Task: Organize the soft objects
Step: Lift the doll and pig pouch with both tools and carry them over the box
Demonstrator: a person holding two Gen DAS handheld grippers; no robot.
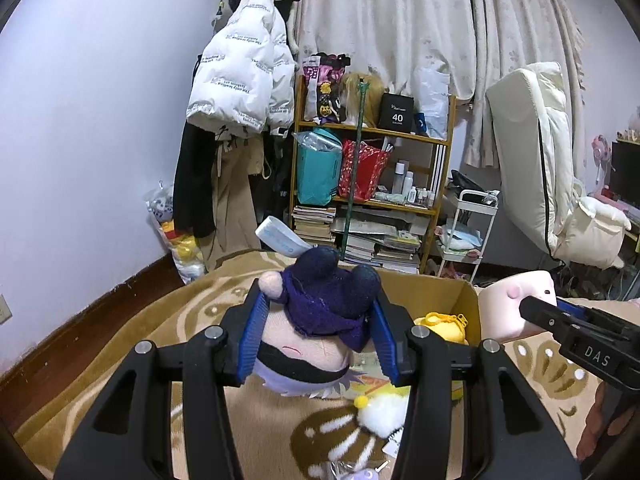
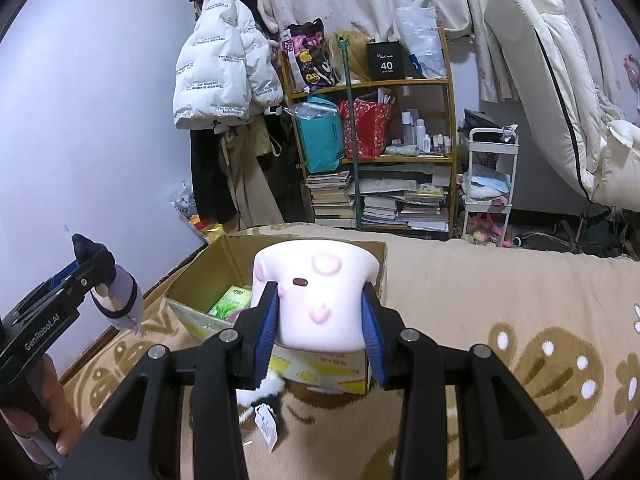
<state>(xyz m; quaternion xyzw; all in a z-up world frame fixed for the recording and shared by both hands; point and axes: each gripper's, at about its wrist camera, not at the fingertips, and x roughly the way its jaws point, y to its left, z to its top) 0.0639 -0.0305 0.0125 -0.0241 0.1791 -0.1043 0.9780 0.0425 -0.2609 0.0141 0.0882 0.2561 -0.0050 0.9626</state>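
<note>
My left gripper (image 1: 318,312) is shut on a plush doll (image 1: 316,332) with a dark purple hood and pale face, held upside down above the near edge of an open cardboard box (image 1: 466,300). A yellow plush (image 1: 442,326) lies inside the box. My right gripper (image 2: 320,308) is shut on a pale pink block-shaped plush (image 2: 316,292) with a small face, held above the same box (image 2: 200,276). The left gripper with its doll also shows in the right wrist view (image 2: 86,268), and the right gripper with the pink plush shows in the left wrist view (image 1: 536,306).
A white and yellow plush (image 1: 382,410) and a black-and-white plush with a tag (image 2: 264,396) lie on the beige patterned blanket (image 2: 500,292) beside the box. A green packet (image 2: 230,300) lies in the box. A cluttered shelf (image 2: 372,128), coat rack (image 2: 224,80) and white cart (image 2: 490,176) stand behind.
</note>
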